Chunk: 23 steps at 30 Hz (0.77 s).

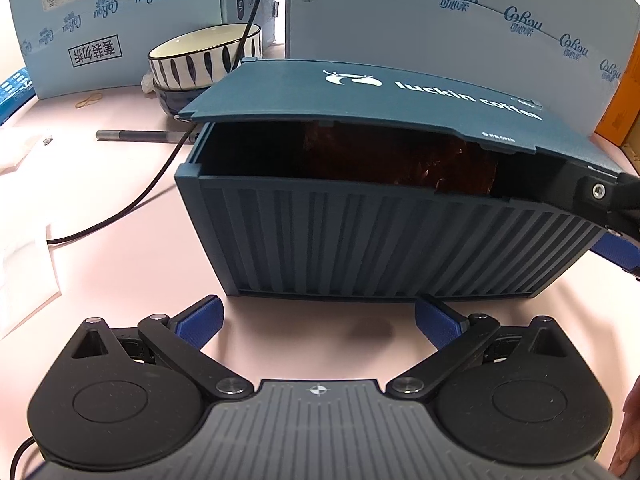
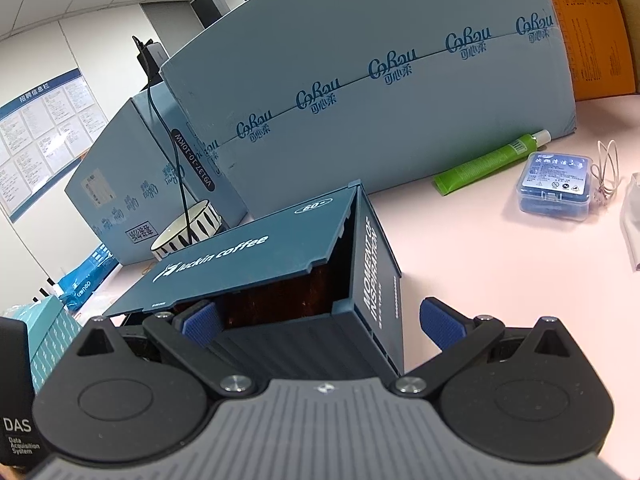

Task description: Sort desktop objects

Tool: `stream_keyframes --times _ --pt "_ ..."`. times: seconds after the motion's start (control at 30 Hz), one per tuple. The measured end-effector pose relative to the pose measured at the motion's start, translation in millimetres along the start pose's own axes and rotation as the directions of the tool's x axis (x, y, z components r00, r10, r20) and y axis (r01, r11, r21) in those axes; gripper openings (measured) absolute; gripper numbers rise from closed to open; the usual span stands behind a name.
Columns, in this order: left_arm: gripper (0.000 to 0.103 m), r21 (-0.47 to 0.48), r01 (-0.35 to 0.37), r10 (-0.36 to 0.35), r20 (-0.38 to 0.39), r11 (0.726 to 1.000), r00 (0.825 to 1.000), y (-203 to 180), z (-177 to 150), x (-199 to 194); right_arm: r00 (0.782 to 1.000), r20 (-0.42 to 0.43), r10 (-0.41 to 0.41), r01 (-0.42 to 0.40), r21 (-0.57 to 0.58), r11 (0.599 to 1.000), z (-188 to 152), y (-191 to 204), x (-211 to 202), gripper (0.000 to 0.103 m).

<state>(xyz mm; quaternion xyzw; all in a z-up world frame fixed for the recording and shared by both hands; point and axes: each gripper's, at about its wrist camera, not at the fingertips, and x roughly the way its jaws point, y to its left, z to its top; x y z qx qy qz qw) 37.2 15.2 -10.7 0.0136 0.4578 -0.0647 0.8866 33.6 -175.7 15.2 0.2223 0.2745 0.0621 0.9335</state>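
The right hand-held gripper [image 2: 322, 322], fingers spread wide, props the lid [image 1: 360, 96] of the blue container-style storage box [image 1: 380, 240] while the left hand-held gripper [image 1: 318, 320] waits wide.

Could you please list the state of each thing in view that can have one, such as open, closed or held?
Storage box: upright on the table, something brown inside.
Box lid: hinged at the back, raised partway.
Left tongs: open, empty, in front of the box.
Right tongs: open, one finger under the lid's front corner.
Striped bowl: upright, stacked on a darker bowl.
Green tube: lying flat, capped.
Clear plastic case: closed.
Pen: lying flat.
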Motion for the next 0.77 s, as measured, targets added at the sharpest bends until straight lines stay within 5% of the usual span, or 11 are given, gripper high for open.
stream_keyframes --times 0.43,0.77 --pt "0.102 0.042 -0.026 0.028 -0.046 0.999 0.999 -11.4 0.6 9.3 0.999 0.007 0.031 -0.032 0.054 0.998 -11.3 -3.9 -19.3 0.103" --pt "0.103 0.042 -0.067 0.068 -0.026 0.997 0.997 -14.7 -4.5 5.8 0.999 -0.017 -0.027 0.028 0.033 0.999 -17.9 -4.5 -26.1 0.103"
